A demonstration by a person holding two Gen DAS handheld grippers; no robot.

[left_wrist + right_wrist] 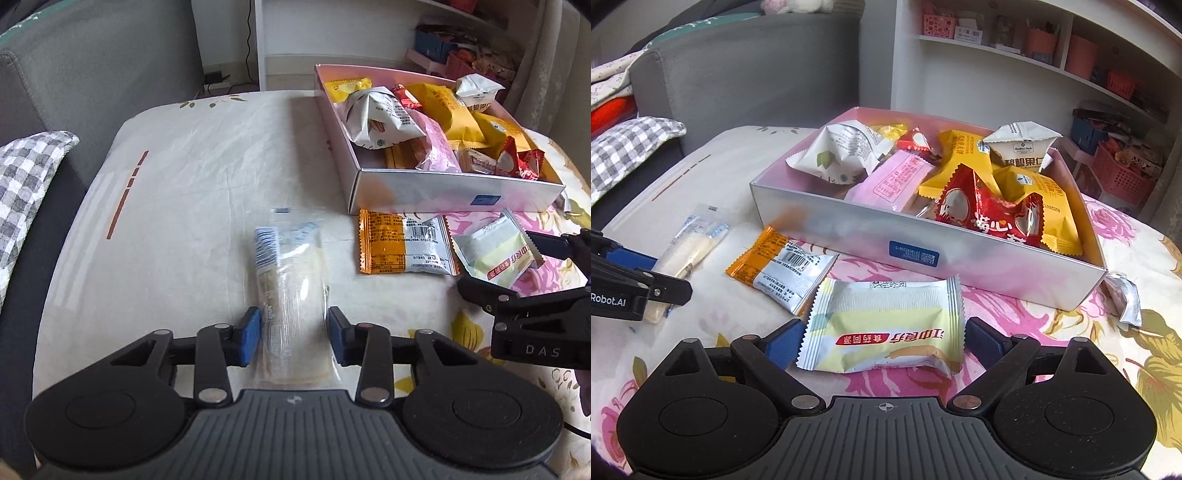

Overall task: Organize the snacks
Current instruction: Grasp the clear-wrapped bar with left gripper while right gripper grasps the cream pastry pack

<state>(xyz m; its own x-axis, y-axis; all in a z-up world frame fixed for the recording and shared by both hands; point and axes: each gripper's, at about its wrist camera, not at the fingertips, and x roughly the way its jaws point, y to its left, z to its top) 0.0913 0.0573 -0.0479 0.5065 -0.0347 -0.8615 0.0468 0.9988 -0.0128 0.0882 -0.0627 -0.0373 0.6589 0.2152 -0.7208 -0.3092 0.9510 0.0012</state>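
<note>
A clear packet (291, 280) with pale contents lies lengthwise on the cream cloth, and my left gripper (293, 332) is shut on its near end, blue pads against both sides. The right wrist view shows that packet (690, 247) at far left inside the left gripper (670, 277). A pale yellow packet (886, 325) with a red label lies between the wide pads of my right gripper (882, 341), which is open, pads at its edges without squeezing it. Beyond stands a pink box (849, 236) holding several snacks. An orange-and-white packet (779, 266) lies before the box.
A silver wrapper (1126, 299) lies by the box's right corner. A grey sofa (92, 74) with a checked cushion (26, 184) borders the left side. White shelves (997, 81) with pink baskets (1119, 177) stand behind. The cloth's left half (177, 184) is bare.
</note>
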